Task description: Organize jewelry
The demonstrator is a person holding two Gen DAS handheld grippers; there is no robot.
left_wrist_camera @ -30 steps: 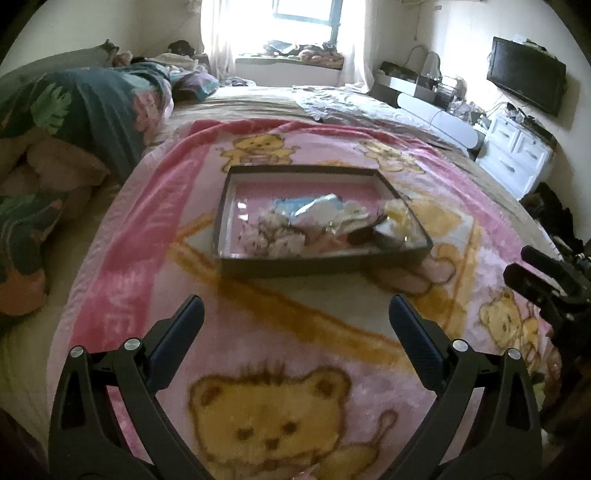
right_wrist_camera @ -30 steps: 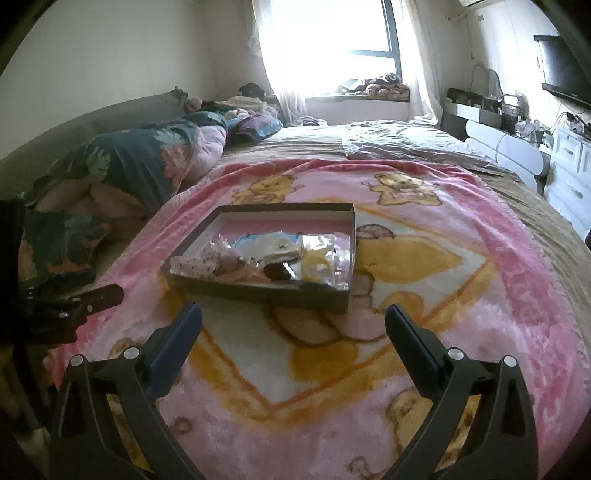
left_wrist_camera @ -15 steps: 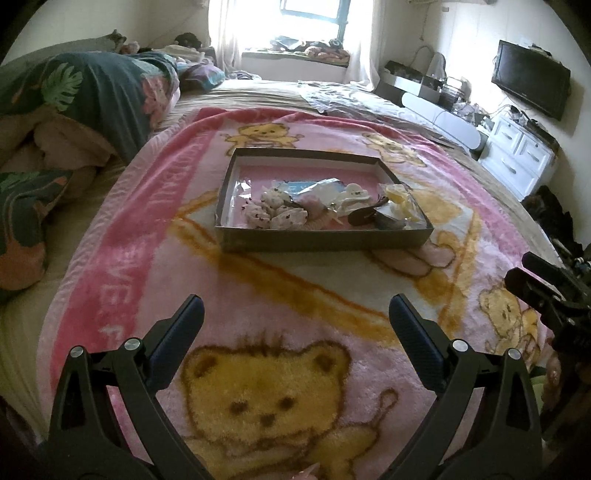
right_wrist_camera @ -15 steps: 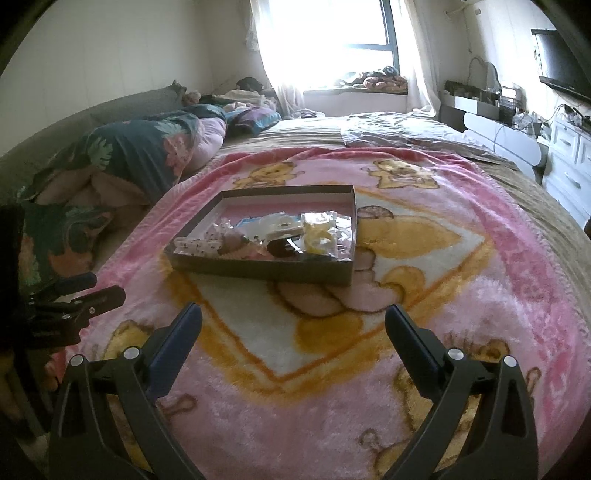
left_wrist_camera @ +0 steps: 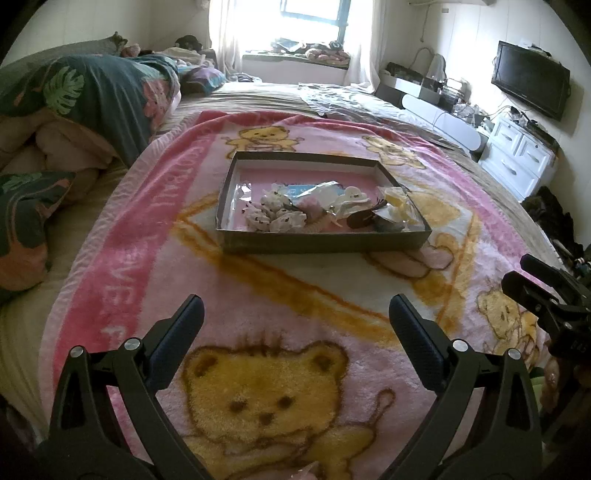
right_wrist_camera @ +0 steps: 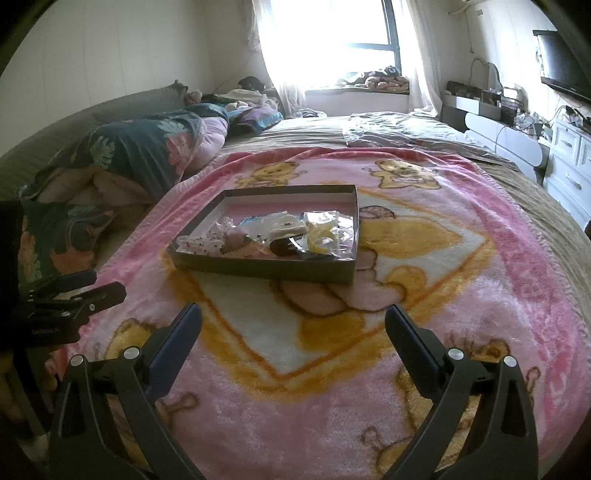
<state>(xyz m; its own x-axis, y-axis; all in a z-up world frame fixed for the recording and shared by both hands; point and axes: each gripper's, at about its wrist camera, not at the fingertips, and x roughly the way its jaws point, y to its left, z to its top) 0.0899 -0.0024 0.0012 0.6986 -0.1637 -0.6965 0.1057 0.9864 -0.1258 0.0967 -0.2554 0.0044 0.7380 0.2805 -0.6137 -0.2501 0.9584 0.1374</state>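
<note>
A shallow dark box [left_wrist_camera: 325,242] [right_wrist_camera: 266,266] with a pink floor lies on a pink bear-print blanket [left_wrist_camera: 280,295] [right_wrist_camera: 424,258]. A heap of jewelry and clear packets [left_wrist_camera: 325,210] [right_wrist_camera: 280,236] fills its near half: white speckled pieces at the left, a brown piece in the middle, yellow items in plastic at the right. My left gripper [left_wrist_camera: 295,321] hangs open above the blanket, well short of the box, with nothing between its fingers. My right gripper [right_wrist_camera: 293,325] is also open and empty, at a similar distance from the box.
A rumpled leaf-print quilt [left_wrist_camera: 81,96] [right_wrist_camera: 122,155] lies along the left of the bed. White drawers [left_wrist_camera: 517,155] and a wall television [left_wrist_camera: 530,88] stand to the right. The bright window [right_wrist_camera: 332,33] is at the far end. Each gripper shows at the other view's edge.
Both grippers have drawn back and risen a little, so the box sits farther off and lower in view. Both stay open. The box's contents have not moved.
</note>
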